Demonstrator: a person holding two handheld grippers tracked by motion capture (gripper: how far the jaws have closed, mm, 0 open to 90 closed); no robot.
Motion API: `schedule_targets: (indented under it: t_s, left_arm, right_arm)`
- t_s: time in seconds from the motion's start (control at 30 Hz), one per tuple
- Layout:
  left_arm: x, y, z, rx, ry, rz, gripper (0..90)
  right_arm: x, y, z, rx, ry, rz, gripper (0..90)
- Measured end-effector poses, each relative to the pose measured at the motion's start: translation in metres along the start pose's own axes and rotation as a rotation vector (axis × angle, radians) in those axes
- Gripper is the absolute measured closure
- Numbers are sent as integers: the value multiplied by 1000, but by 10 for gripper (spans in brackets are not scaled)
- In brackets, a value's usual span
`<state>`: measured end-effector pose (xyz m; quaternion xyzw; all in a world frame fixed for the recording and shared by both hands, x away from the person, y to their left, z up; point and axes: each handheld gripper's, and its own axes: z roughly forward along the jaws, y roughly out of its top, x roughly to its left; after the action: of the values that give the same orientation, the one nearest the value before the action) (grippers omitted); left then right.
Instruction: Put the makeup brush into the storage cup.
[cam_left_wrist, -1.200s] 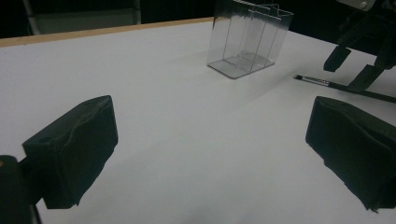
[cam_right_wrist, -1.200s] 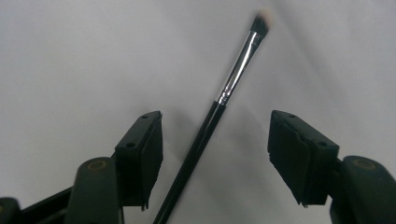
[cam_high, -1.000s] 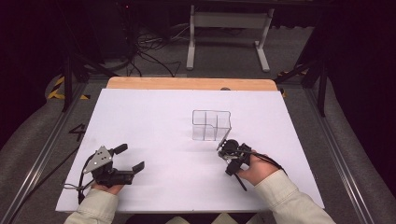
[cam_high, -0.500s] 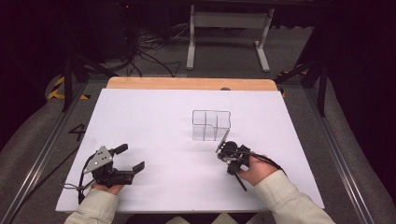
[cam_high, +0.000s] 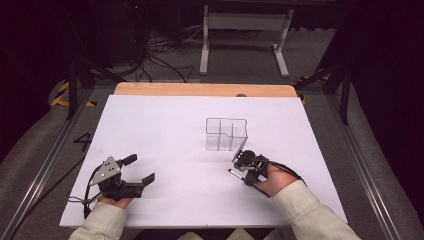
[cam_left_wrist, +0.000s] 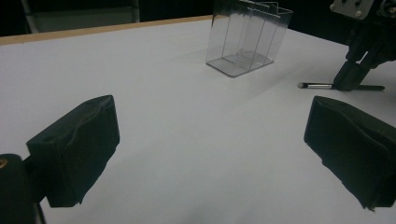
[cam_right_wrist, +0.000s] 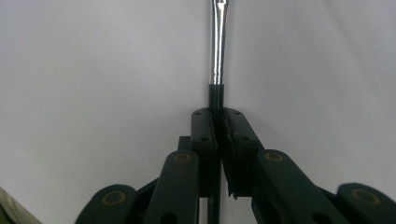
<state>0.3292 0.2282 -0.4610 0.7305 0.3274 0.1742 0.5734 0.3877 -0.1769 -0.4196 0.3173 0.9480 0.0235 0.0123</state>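
A clear plastic container (cam_high: 226, 134) with inner dividers stands upright on the white table top (cam_high: 160, 130), right of centre. Just in front of it my right gripper (cam_high: 243, 170) is low over the table and shut on a thin brush (cam_high: 234, 171). In the right gripper view the brush's black handle sits between the closed jaws and its silver ferrule (cam_right_wrist: 218, 46) sticks out ahead of my gripper (cam_right_wrist: 219, 116). At the near left my left gripper (cam_high: 139, 168) is open with nothing in it. Its view shows the container (cam_left_wrist: 247, 39), the brush (cam_left_wrist: 317, 86) and the right gripper (cam_left_wrist: 355, 74).
A bare wooden strip (cam_high: 200, 90) runs along the table's far edge. Beyond it are a white metal stand (cam_high: 245, 30) and cables on the floor. Metal rails (cam_high: 45, 165) flank the table on both sides.
My right gripper has shifted very slightly with the brush still held. The left gripper has not moved.
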Motion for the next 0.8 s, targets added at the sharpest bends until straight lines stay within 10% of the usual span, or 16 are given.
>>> schedule_targets:
  t_s: [0.4,0.8]
  left_arm:
    - [0,0,0,1,1,0,41]
    - [0,0,0,3,0,-2,41]
  right_arm:
    - [2,1,-1,1,-16,-5,841]
    - [1,-5,-24,-118,-9,-22,842]
